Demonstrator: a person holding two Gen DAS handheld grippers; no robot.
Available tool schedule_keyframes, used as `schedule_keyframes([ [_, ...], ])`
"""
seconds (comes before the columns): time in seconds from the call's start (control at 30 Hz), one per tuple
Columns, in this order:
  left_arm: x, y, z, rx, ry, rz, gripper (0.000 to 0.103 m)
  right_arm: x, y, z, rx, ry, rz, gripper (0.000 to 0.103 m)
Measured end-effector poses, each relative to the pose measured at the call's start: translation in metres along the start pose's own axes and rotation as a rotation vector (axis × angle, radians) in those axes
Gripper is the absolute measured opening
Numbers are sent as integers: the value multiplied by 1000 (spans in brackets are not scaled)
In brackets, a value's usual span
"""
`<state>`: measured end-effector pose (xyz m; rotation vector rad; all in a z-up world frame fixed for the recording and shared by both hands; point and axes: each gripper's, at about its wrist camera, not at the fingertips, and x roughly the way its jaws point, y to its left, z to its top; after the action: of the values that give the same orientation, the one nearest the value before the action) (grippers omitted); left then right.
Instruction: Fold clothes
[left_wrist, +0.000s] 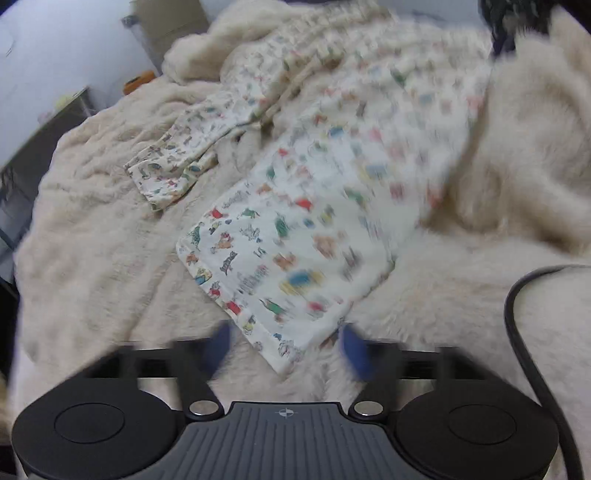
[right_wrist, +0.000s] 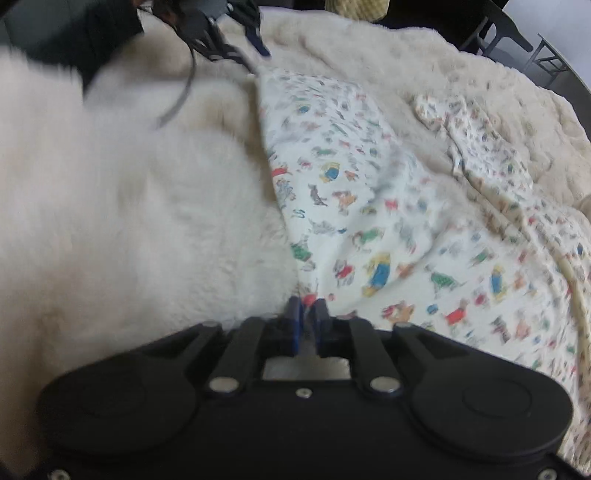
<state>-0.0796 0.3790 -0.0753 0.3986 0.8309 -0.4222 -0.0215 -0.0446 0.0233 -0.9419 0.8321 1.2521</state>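
We see a white printed garment (left_wrist: 314, 206) spread on a cream fluffy blanket (left_wrist: 92, 240), its pattern of small coloured animal figures smeared by motion blur. In the left wrist view it runs from the 6 o'clock edge up toward 1 o'clock, with a narrower printed part (left_wrist: 184, 158) lying at about 10 o'clock. Our left gripper (left_wrist: 286, 349) stands wide apart, blue pads either side of the garment's near corner without pressing on it. In the right wrist view the garment (right_wrist: 388, 206) fills the field from 12 round to 4 o'clock. Our right gripper (right_wrist: 307, 317) is almost closed at the cloth's edge at 6 o'clock; whether cloth is pinched in the narrow gap we cannot tell. A black cable (left_wrist: 532, 369) curves at 4 o'clock.
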Motion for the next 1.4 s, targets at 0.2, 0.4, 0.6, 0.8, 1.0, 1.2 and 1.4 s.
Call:
schedule_keyframes([
  [0.2,27,108,17,-615,-166,-68,86,-52,-79,-28,345,-264,102,40],
  [0.4,149,170,8,-1071,-53,-198,74,-75,-120,-90,656,-548,2,41],
  [0.6,158,171,16,-1098,-106,-89,7,-96,-112,-260,1225,-1083,-230,46],
  [0.8,122,175,31,-1064,-84,249,17,-109,-135,-348,1535,-1000,-440,50],
  [1.0,61,125,98,-778,-198,305,41,-89,-161,-397,1771,-871,-347,60],
  [1.2,18,-16,209,-210,-314,64,62,-43,-180,-409,1934,-831,-145,44],
  [1.4,24,-137,249,58,-319,-151,66,-62,-156,-414,1930,-963,-141,3],
])
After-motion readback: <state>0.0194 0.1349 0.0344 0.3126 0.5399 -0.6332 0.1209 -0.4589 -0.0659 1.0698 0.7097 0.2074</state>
